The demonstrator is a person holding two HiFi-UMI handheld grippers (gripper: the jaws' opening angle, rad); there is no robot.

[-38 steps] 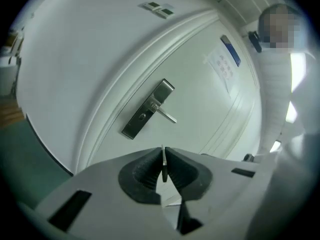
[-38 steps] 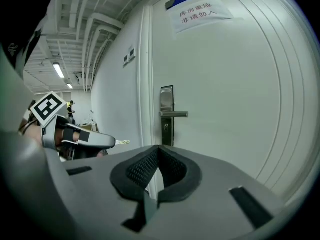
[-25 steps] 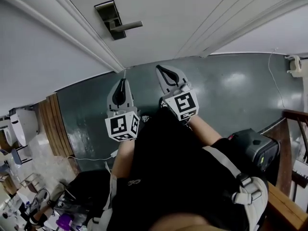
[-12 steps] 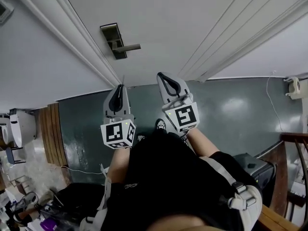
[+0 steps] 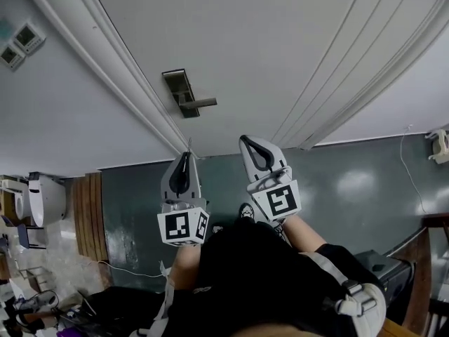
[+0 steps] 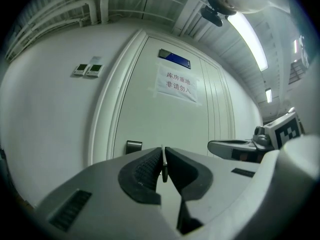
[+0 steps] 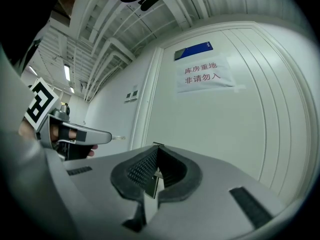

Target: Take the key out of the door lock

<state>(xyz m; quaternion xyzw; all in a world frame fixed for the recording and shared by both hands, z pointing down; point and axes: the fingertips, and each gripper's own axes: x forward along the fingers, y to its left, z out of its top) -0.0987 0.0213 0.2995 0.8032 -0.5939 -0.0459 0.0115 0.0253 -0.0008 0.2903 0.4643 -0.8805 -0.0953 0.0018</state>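
The door's dark lock plate with its lever handle is on the white door, ahead of both grippers; no key shows in it from here. It also shows in the left gripper view as the lock plate. My left gripper is shut on a thin metal key whose blade sticks out past the tips; the key sits edge-on between the pads. My right gripper is beside it and shut. A dark flat piece lies in its hollow; I cannot tell what it is.
A paper sign hangs on the door. Two wall switches are left of the door frame. Below lie the green floor, wooden boards, a white appliance at the left and a black case at the right.
Both grippers have risen toward the door, still shut. The head view has tilted upward, so the lock plate sits lower in the picture and the wall switches have come into view.
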